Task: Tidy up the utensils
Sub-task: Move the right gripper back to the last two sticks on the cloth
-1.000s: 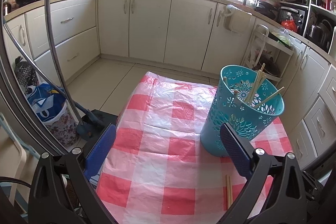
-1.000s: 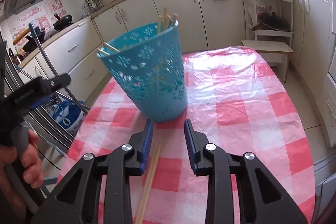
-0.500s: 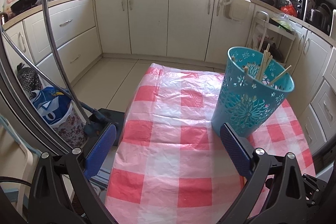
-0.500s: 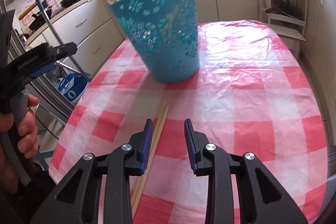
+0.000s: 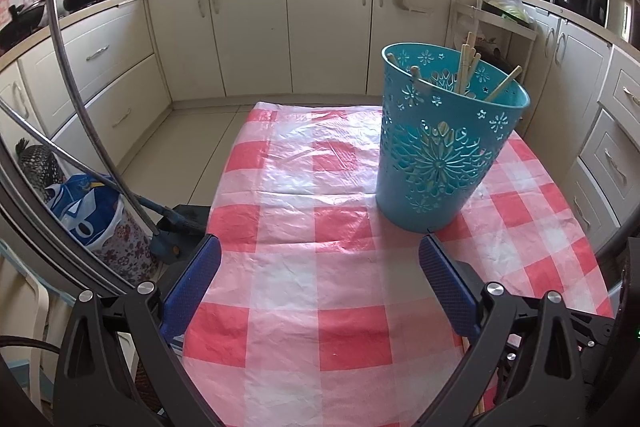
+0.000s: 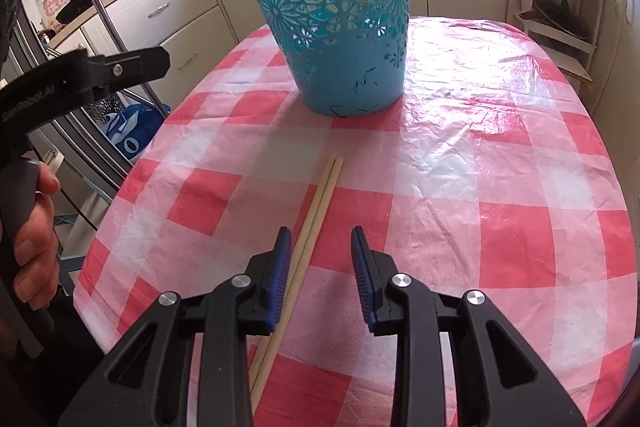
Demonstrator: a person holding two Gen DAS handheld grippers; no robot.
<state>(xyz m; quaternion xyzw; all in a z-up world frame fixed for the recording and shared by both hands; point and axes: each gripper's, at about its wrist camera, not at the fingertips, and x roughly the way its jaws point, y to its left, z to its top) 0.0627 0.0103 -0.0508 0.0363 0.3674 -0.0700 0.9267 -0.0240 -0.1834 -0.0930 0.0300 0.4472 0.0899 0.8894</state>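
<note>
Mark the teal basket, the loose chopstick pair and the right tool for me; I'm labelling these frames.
teal basket (image 6: 340,27): right wrist view, on its patterned side wall.
loose chopstick pair (image 6: 320,203): right wrist view, mid-length, lying on the tablecloth.
right tool (image 6: 318,263): right wrist view, midway between its blue fingertips.

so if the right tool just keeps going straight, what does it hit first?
Likely the teal basket, dead ahead on the checked tablecloth. The right tool is open, and the chopsticks lie low by its left finger; depth is unclear.
</note>
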